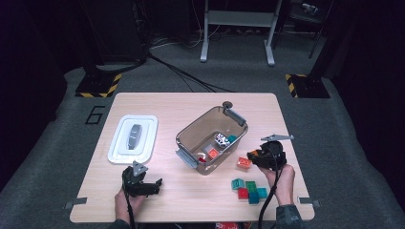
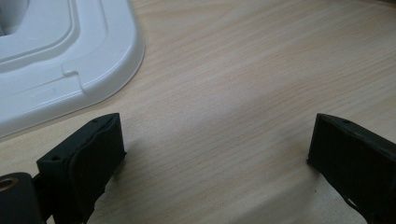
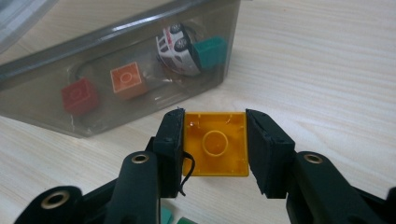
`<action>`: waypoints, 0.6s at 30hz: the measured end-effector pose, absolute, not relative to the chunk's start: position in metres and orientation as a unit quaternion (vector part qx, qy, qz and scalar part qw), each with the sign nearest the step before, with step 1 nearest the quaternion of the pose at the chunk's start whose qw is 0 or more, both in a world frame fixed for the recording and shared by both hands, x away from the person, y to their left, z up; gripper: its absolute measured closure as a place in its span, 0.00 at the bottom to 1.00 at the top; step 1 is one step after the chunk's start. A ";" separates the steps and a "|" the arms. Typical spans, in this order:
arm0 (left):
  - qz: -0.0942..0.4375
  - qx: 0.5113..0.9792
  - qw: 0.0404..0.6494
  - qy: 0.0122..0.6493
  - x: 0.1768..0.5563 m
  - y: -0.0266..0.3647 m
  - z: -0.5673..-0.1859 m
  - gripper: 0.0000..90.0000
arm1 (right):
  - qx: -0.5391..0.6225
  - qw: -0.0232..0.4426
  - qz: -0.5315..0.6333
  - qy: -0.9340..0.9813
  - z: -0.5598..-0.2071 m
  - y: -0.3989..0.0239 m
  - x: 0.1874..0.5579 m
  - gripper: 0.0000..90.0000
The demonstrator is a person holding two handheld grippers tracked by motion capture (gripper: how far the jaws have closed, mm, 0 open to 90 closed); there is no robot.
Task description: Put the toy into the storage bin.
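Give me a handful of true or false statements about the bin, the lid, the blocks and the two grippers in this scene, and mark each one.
1. The right gripper holds an orange block between its jaws. True.
2. The left gripper is clamped on the white lid. False: its jaws stand open over bare table, with the lid beside them.
3. A toy car lies inside the clear bin. True.
4. The lid sits on the bin. False: it lies flat on the table, apart from the bin.
5. Loose blocks lie on the table near the person's right hand. True.

Left gripper agape, right gripper clamped
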State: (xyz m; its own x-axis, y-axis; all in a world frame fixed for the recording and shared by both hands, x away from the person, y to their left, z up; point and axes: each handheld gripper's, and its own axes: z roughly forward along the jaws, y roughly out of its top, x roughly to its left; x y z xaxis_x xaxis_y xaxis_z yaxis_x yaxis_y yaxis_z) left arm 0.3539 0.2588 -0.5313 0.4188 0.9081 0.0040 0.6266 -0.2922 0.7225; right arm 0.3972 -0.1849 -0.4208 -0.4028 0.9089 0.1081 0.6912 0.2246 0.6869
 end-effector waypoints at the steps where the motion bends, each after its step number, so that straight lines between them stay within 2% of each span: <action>1: 0.213 0.775 0.330 0.495 0.354 0.259 -0.531 0.04 | 0.524 0.161 0.340 0.764 -0.419 -0.184 0.398 0.66; 18: 0.213 0.775 0.330 0.495 0.354 0.259 -0.531 0.04 | 0.496 0.182 0.354 0.772 -0.385 -0.170 0.408 0.66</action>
